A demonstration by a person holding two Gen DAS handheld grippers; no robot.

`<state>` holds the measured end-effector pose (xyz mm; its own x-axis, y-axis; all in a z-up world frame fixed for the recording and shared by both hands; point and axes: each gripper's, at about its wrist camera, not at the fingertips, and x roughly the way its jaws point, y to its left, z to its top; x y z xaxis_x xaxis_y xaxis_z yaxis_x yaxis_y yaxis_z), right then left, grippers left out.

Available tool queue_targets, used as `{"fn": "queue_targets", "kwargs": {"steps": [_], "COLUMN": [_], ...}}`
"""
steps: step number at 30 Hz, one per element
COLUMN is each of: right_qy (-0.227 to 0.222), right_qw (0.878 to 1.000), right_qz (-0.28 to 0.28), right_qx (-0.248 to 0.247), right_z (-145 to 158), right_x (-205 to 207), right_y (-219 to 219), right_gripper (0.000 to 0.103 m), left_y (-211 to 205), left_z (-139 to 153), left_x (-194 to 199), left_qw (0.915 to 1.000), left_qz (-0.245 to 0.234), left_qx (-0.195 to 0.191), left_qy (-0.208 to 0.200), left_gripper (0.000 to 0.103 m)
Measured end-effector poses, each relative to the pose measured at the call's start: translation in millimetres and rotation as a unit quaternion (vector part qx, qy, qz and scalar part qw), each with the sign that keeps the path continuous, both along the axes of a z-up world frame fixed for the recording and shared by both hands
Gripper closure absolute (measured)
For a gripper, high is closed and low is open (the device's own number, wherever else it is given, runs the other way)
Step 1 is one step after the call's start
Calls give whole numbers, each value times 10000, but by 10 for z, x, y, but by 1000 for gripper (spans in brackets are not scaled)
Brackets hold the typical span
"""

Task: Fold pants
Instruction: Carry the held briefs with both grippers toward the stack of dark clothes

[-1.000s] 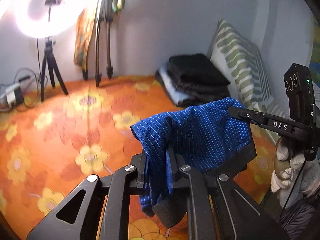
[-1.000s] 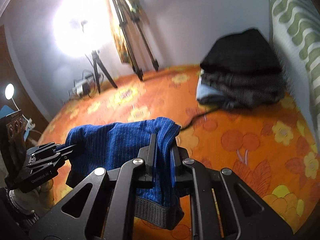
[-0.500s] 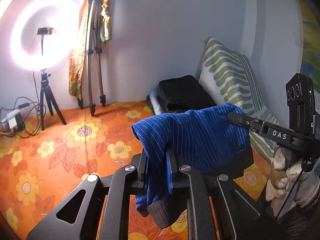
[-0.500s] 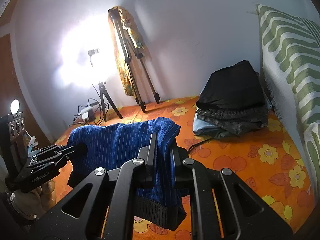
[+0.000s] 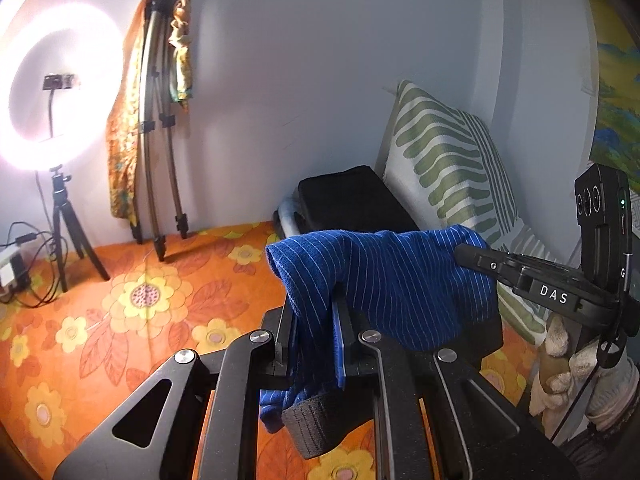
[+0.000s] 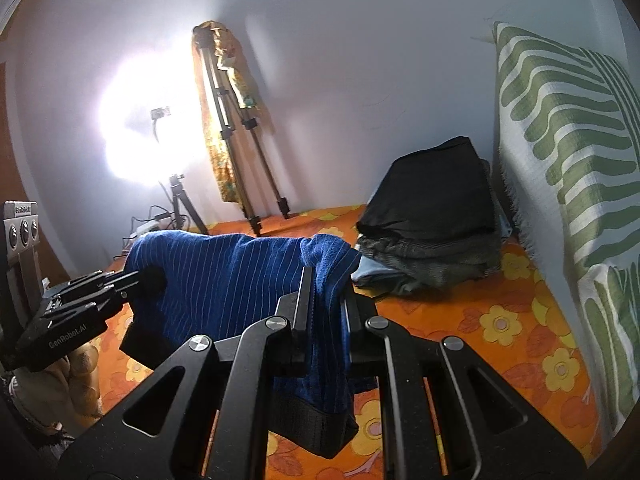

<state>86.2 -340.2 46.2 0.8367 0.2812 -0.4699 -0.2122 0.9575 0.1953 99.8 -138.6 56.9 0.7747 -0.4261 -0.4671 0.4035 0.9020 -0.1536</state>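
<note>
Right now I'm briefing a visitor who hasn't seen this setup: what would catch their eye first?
First, the blue pinstriped pants, held up over the orange floral bedspread, stretched between the left tool and right tool, each clamped on an end. Next, the glaring ring light on its tripod at far left. Then the stack of folded dark clothes beside the green-striped pillow.

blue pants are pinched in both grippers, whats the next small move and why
Probably lower both together onto the orange floral sheet: the blue pants hang lifted between the left gripper and right gripper, both shut on the fabric.
</note>
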Motion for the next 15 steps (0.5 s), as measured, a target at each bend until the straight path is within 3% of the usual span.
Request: {"fn": "queue_targets", "kwargs": {"steps": [15], "right_qy": [-145], "right_qw": [9991], "right_qz": [-266], "right_qx": [-281], "right_z": [266], "right_x": [791], "right_y": [-501], "right_gripper": [92], "left_y": [-523], "left_z": [78], "left_x": [877], "left_qw": [9993], "left_qz": [-299], "left_qx": [-93], "left_qy": [-200], "left_gripper": [91]}}
